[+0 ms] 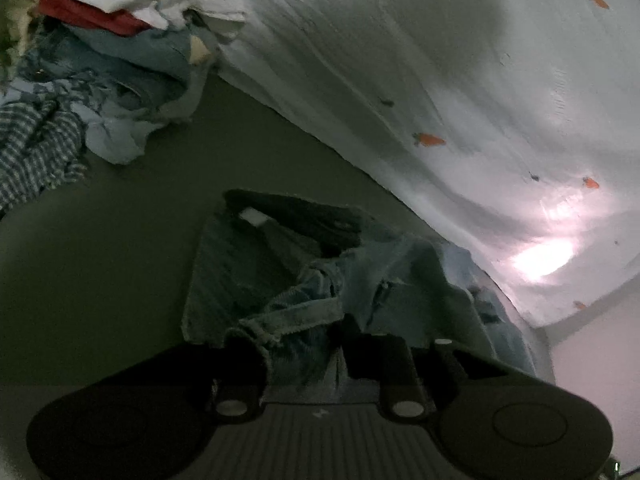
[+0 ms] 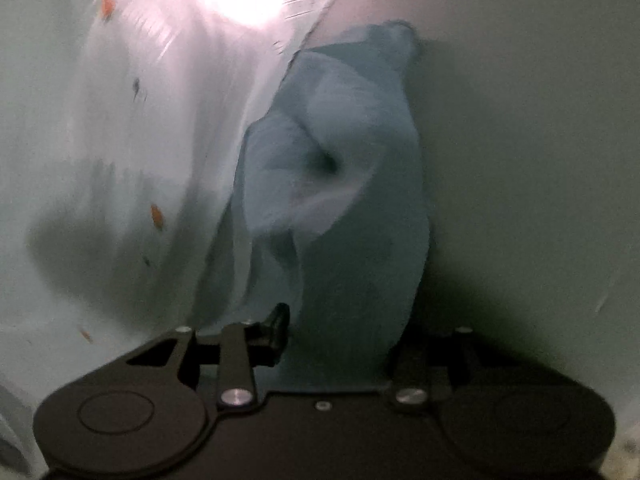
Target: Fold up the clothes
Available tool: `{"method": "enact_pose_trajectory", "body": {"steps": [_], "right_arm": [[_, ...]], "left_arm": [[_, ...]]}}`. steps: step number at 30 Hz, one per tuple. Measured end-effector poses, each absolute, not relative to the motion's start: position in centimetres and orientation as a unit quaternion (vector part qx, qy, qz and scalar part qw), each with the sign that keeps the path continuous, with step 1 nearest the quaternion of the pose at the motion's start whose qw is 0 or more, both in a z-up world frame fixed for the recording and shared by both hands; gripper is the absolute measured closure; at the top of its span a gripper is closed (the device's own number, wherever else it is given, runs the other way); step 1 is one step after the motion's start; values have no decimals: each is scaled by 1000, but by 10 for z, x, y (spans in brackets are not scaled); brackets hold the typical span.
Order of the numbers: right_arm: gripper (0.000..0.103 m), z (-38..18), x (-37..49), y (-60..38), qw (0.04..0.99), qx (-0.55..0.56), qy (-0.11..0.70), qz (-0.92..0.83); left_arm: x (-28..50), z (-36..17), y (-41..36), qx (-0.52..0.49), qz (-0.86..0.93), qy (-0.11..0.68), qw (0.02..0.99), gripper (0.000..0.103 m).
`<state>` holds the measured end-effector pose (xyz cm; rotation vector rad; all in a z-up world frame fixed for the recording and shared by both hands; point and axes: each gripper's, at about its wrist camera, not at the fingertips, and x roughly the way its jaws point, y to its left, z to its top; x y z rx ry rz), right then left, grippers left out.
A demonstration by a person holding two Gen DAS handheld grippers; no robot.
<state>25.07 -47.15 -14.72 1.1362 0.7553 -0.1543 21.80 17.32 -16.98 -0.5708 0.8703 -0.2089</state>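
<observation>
A blue denim garment [image 1: 320,272] lies crumpled on a dull green surface [image 1: 120,260], with its dark waistband and a white label turned up at the far end. My left gripper [image 1: 298,340] stands low over its near edge. The fingers are apart and slack denim fills the gap. In the blurred right wrist view the same blue cloth [image 2: 340,184] stretches away from my right gripper [image 2: 340,328]. Its left finger [image 2: 278,324] shows clear of the fabric, and the cloth hides the right finger. The jaws stand wide with loose cloth between them.
A heap of mixed clothes [image 1: 100,60], white, red, blue and striped, sits at the far left. A white sheet with small orange prints [image 1: 400,80] borders the green surface on the right. Bright glare [image 1: 544,256] lies on the sheet.
</observation>
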Motion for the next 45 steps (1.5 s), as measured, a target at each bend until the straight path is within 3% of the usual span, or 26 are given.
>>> {"method": "enact_pose_trajectory", "body": {"steps": [5, 6, 9, 10, 14, 23, 33, 38, 41, 45], "right_arm": [[59, -146, 284, -450, 799, 416, 426, -82], [54, -160, 272, -457, 796, 422, 426, -80], [26, -186, 238, -481, 731, 574, 363, -64], [25, -196, 239, -488, 710, 611, 344, -67], [25, -217, 240, -505, 664, 672, 306, -118], [26, -225, 162, -515, 657, 670, 285, -194], [26, -179, 157, -520, 749, 567, 284, -193], [26, -163, 203, -507, 797, 502, 303, -146], [26, -164, 227, -495, 803, 500, 303, -115], [26, -168, 247, -478, 792, 515, 317, -81]], "left_arm": [[222, -158, 165, -228, -125, 450, 854, 71], [224, -160, 169, -243, -120, 447, 853, 71], [234, -178, 187, -325, -86, 430, 838, 65], [239, -186, 194, -356, -71, 426, 829, 65], [252, -201, 209, -418, -32, 412, 809, 65], [242, -198, 209, -397, -55, 426, 811, 65], [212, -179, 199, -308, -111, 482, 813, 62], [196, -191, 201, -310, -127, 500, 799, 54], [185, -221, 212, -385, -89, 464, 793, 27], [176, -242, 212, -365, -39, 470, 802, 24]]}}
